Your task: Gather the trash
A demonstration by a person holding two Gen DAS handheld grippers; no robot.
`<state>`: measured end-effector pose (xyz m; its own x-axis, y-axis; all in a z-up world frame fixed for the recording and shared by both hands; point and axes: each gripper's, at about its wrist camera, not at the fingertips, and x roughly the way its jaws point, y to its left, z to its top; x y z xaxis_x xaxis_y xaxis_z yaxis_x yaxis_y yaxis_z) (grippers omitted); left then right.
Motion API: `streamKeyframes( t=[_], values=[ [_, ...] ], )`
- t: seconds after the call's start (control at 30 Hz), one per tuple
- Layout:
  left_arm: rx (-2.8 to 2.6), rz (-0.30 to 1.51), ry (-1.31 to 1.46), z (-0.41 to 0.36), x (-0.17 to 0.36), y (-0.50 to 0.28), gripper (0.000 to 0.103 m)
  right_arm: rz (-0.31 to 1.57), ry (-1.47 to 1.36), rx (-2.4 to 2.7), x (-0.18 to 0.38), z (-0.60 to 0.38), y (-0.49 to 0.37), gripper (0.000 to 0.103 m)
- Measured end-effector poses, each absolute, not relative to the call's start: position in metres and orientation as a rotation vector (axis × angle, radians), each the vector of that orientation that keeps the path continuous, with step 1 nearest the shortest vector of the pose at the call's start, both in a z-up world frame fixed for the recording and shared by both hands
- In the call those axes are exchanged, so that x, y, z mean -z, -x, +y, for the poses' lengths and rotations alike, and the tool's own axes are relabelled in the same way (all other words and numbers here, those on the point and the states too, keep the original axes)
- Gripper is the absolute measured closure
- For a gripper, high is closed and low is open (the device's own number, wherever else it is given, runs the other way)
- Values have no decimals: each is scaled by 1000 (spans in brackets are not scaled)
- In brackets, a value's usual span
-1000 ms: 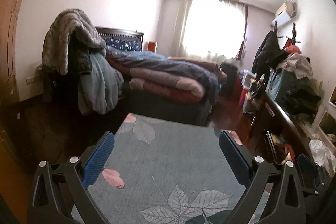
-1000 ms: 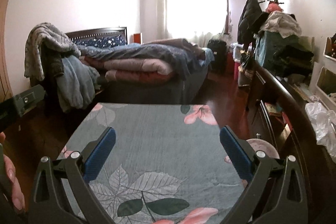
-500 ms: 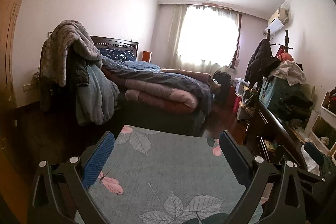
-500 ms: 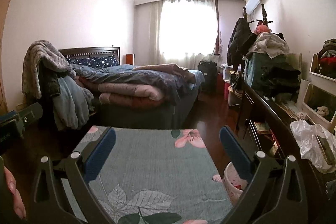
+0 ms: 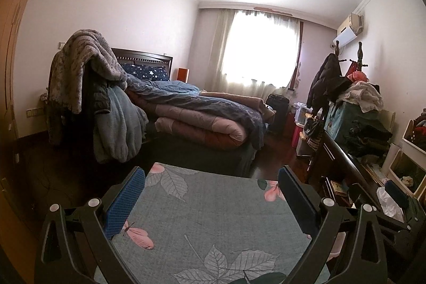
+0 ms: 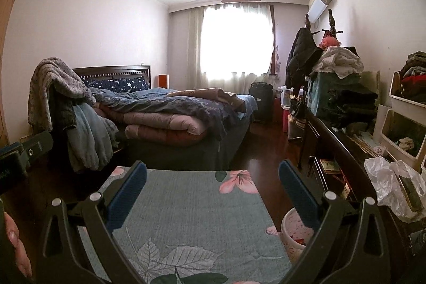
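Note:
My left gripper (image 5: 211,175) is open and empty, held above a grey-green cloth with leaf and flower prints (image 5: 207,217). My right gripper (image 6: 212,168) is open and empty above the same cloth (image 6: 191,212). A small pink-patterned bin (image 6: 294,233) stands on the floor to the right of the cloth, partly hidden behind the right finger. A crumpled clear plastic bag (image 6: 391,188) lies on the dark cabinet at right; it also shows in the left wrist view (image 5: 388,202). The right gripper's body shows at the lower right of the left wrist view (image 5: 394,193).
A bed (image 5: 202,119) with piled quilts stands ahead. Blankets hang over a rack (image 5: 87,87) at left. A long dark cabinet (image 6: 343,151) loaded with clothes runs along the right wall. A black suitcase (image 6: 261,100) stands below the window. Dark wood floor (image 6: 269,143) lies between bed and cabinet.
Both cameras have tilted upward over the last second: the ceiling light has come into view and the cloth sits lower in the frames. Both grippers stay open.

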<state>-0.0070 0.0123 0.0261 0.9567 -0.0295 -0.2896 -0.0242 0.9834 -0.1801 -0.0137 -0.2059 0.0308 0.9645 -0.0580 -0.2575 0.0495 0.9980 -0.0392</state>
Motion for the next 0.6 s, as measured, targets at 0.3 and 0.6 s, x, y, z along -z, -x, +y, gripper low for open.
streamKeyframes(
  t=[0.3,0.6],
  values=[
    [3,293,187,11,-27,9,4,261,40,42,-32,-205,14,3],
    [21,291,184,11,-31,10,4,269,41,40,-30,-205,12,3]
  ],
)
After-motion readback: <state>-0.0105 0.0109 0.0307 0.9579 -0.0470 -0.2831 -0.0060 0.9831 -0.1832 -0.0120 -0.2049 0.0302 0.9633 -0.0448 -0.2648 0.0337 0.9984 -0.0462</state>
